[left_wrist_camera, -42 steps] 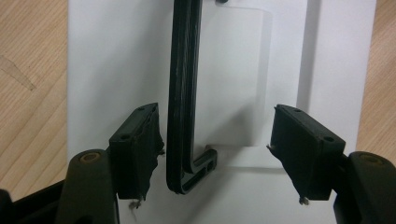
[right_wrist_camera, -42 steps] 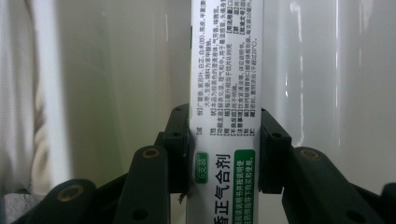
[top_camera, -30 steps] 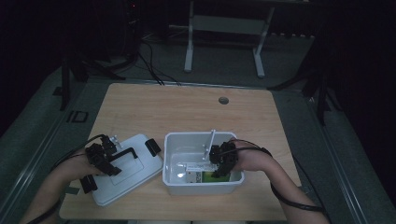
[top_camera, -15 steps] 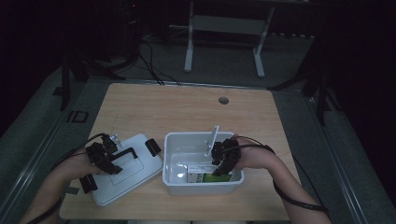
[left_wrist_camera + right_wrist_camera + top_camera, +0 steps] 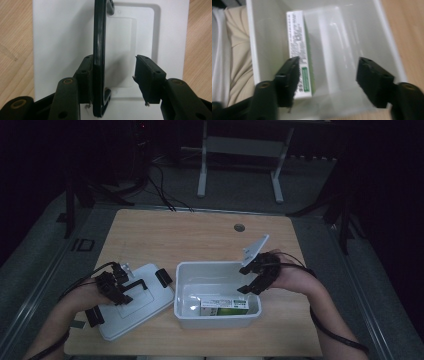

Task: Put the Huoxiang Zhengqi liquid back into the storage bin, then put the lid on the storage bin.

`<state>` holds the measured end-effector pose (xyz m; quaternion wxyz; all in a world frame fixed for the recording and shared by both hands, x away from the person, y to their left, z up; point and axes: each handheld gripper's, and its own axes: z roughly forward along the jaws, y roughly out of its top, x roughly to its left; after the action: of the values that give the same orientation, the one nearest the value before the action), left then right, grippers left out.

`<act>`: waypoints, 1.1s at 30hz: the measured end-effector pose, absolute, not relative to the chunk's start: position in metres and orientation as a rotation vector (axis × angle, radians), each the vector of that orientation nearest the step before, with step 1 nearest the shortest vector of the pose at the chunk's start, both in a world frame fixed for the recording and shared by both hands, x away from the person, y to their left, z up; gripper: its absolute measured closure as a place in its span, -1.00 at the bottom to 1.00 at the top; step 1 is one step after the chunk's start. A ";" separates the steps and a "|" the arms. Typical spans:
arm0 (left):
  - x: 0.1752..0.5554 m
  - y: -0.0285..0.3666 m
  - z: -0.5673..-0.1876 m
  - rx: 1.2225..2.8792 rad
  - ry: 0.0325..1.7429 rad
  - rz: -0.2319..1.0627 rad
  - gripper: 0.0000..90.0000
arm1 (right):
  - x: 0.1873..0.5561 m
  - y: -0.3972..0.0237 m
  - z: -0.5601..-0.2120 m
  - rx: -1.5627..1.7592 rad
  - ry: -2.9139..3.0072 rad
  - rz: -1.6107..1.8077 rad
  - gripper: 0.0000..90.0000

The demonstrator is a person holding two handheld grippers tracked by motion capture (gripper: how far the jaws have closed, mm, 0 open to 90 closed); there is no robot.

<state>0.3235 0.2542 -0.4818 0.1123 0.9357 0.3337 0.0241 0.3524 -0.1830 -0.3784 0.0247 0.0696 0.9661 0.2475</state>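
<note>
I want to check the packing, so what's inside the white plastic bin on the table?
The white plastic bin holds one green and white carton, lying flat against its near wall. The remaining floor looks bare. The carton hides whatever is beneath it.

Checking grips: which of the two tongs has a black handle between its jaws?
The left tongs, over the white lid: its jaws straddle the lid's black handle. The right tongs hang open above the boxed carton.
</note>
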 end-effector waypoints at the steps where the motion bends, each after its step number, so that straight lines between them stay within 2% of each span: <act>1: 0.324 0.254 -0.482 2.747 0.984 0.066 0.19 | 0.354 -0.189 -0.377 0.238 2.979 0.780 -0.41; 3: 0.325 0.252 -0.483 2.745 0.976 0.060 0.24 | 0.356 -0.201 -0.374 0.302 2.934 0.816 -0.59; 6: 0.326 0.251 -0.482 2.725 0.971 0.049 0.28 | 0.360 -0.221 -0.373 0.377 2.878 0.838 -0.67; 12: 0.328 0.249 -0.483 2.734 0.956 0.051 0.39 | 0.368 -0.257 -0.379 0.500 2.799 0.842 -0.65; 16: 0.329 0.248 -0.485 2.734 0.954 0.055 0.46 | 0.374 -0.277 -0.396 0.569 2.788 0.814 -0.65; 26: 0.330 0.249 -0.484 2.701 0.965 0.027 0.64 | 0.381 -0.297 -0.445 0.684 2.809 0.715 -0.65; 33: 0.331 0.250 -0.486 2.718 0.963 0.015 0.81 | 0.381 -0.303 -0.463 0.739 2.816 0.710 -0.65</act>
<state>0.3313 0.2502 -0.4855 0.1287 0.9348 0.3311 0.0052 0.3806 -0.3030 -0.4631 0.0722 0.2460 0.9372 0.2364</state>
